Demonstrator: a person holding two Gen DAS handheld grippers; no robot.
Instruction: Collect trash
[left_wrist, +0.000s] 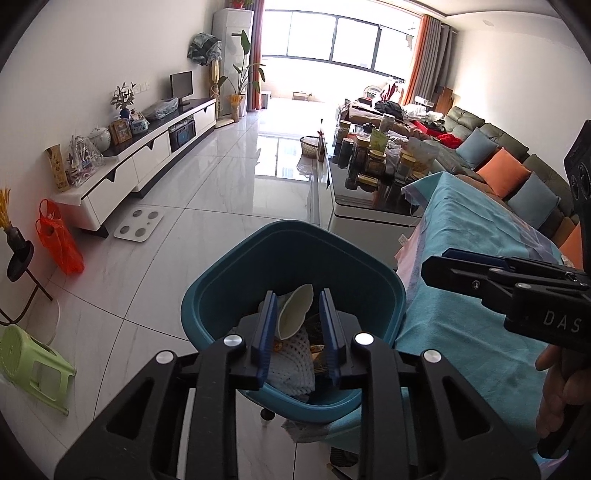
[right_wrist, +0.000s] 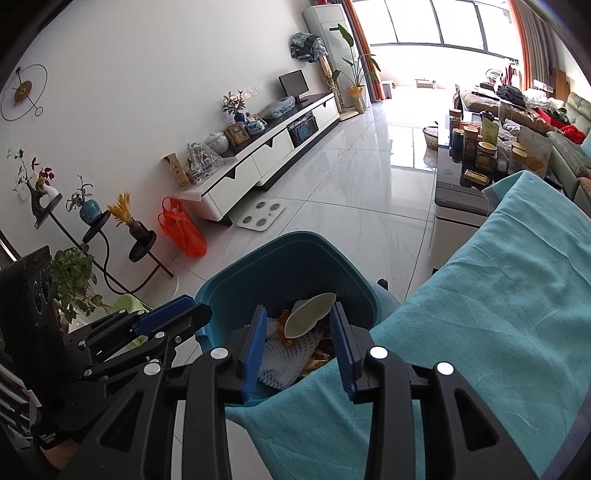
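A teal waste bin (left_wrist: 295, 240) (right_wrist: 266, 254) stands on the floor against the table's edge. Inside it lie a pale curved peel (left_wrist: 295, 312) (right_wrist: 308, 314), a white foam net (left_wrist: 291, 360) (right_wrist: 280, 356) and some brownish scraps. My left gripper (left_wrist: 298, 332) hovers over the bin's near side, jaws a little apart with nothing between the blue pads. From the table side my right gripper (right_wrist: 299, 345) hangs over the bin's rim, open and empty too. Each gripper shows in the other's view: the right gripper (left_wrist: 439, 264) at the right, the left gripper (right_wrist: 184, 314) at the left.
A teal cloth (left_wrist: 480, 295) (right_wrist: 498, 295) covers the table beside the bin. A coffee table (left_wrist: 369, 199) crowded with jars stands beyond it, with a sofa (left_wrist: 498, 158) at its right. On the floor at left are a green stool (left_wrist: 33, 369), an orange bag (left_wrist: 59, 240) and a white scale (left_wrist: 138, 225).
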